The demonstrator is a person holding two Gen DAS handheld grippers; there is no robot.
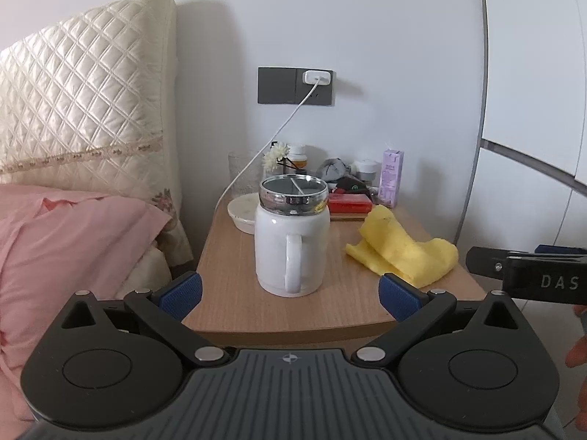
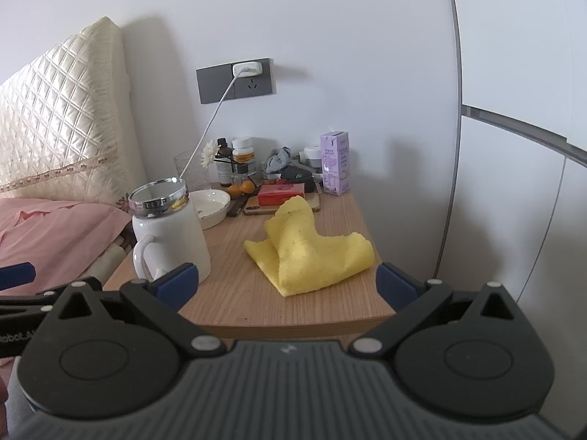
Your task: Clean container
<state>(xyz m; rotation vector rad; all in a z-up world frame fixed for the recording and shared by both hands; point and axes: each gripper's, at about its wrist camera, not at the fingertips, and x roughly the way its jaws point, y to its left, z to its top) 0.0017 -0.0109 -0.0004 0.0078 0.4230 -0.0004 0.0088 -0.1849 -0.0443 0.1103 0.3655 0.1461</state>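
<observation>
Both grippers, left (image 1: pixel 290 295) and right (image 2: pixel 286 284), hang wide and empty off the nightstand (image 1: pixel 330 304) edge. The mug (image 1: pixel 291 238) stands at 12 o'clock of the left, its inside hidden; the cloth (image 2: pixel 312 253) lies crumpled beside it, apart.

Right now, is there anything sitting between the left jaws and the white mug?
Nothing visible. The left gripper is open and faces the white mug across bare nightstand top. The yellow cloth lies off to the mug's right, the shallow dish behind it.
</observation>
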